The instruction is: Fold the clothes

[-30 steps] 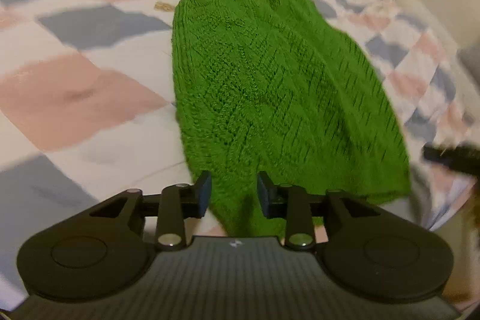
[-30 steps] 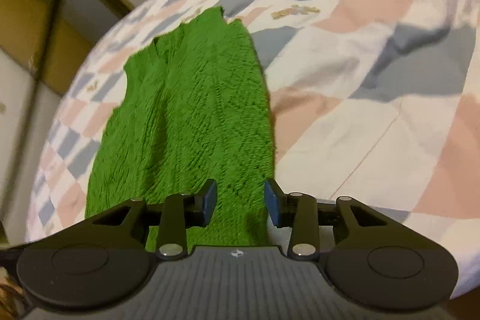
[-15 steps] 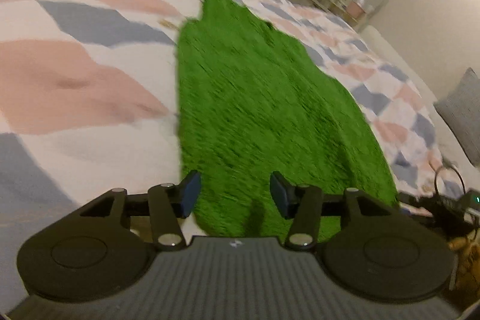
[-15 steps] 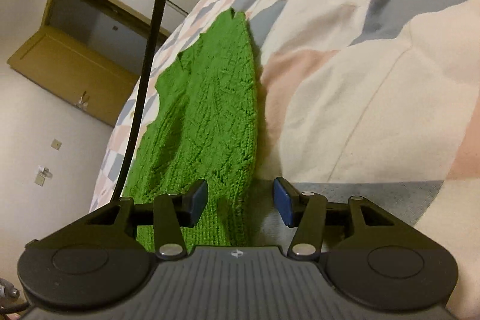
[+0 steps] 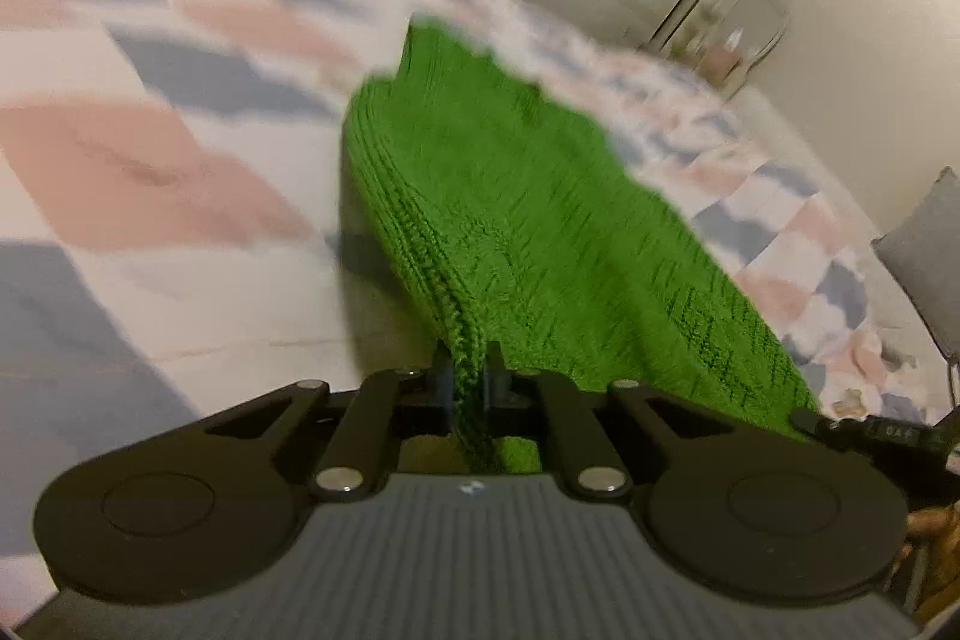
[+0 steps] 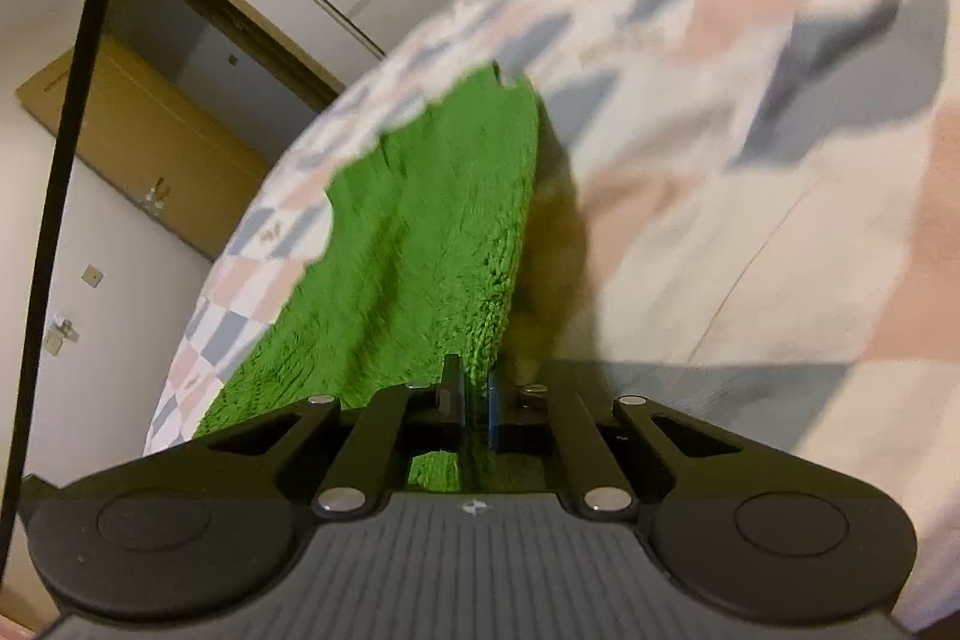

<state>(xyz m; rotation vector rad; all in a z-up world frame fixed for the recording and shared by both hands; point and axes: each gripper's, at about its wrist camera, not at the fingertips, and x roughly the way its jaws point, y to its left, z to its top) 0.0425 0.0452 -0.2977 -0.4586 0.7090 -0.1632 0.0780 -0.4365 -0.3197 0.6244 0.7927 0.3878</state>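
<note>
A bed with a checked pink, grey and white cover (image 5: 180, 172) fills both views, and a green knitted garment (image 5: 540, 220) lies spread across it with its near hem lifted off the cover. The left gripper (image 5: 469, 388) pinches one near corner of the hem. The right gripper (image 6: 474, 400) is pressed onto the other, though blur softens the far end of the knit, seemingly the neckline.
</note>
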